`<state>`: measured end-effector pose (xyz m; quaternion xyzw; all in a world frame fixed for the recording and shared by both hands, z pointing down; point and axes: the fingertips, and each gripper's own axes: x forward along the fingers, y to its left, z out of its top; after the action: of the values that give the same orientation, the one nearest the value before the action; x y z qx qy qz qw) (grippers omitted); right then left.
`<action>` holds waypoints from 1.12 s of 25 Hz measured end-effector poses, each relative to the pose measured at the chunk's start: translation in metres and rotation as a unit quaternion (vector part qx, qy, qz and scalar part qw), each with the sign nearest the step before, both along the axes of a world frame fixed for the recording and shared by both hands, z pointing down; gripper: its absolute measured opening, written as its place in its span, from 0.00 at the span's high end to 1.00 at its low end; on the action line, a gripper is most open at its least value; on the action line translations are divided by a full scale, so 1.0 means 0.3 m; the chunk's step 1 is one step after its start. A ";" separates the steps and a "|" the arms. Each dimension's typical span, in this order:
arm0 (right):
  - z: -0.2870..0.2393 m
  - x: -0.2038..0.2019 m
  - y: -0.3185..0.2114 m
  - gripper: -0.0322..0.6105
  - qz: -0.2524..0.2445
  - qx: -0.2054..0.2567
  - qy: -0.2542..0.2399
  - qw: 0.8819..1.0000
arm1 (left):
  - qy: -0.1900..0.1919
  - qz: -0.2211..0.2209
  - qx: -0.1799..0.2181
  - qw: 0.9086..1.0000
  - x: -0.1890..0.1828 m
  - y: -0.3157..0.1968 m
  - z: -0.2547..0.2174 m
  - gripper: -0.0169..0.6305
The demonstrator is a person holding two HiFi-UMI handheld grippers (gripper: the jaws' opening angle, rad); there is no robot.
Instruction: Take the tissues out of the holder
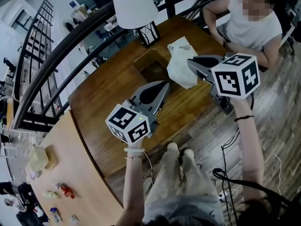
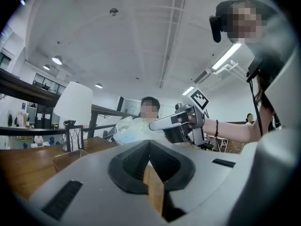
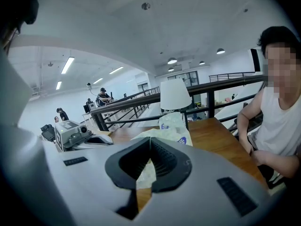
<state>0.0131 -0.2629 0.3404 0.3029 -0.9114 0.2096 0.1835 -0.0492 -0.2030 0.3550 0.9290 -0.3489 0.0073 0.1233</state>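
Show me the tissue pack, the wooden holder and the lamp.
tissue pack [image 1: 181, 62]: head view, middle of its white wrapper.
wooden holder [image 1: 143, 56]: head view, on the rim toward the lamp.
lamp [image 1: 134, 6]: head view, middle of the white shade.

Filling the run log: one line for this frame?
right gripper shut on tissue pack | lifted out of holder | left gripper shut, empty

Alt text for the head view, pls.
The right gripper, shut on a tissue pack, holds it beside the open wooden holder on a table. The left gripper is shut and empty. A lamp and a seated person are beyond.
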 end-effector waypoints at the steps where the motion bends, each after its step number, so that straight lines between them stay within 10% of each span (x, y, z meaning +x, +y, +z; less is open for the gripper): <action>1: 0.014 0.017 0.008 0.93 0.002 -0.004 0.001 1.000 | 0.001 -0.002 -0.002 1.000 0.012 0.011 0.009 0.96; 28: 0.545 0.152 0.068 0.93 0.027 -0.108 0.072 0.991 | -0.007 0.019 -0.097 0.995 0.208 0.101 0.371 0.96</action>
<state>0.0587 -0.2424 0.5040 0.3200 -0.8594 0.2892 0.2747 0.0132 -0.1727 0.4662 0.9191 -0.3292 0.0504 0.2105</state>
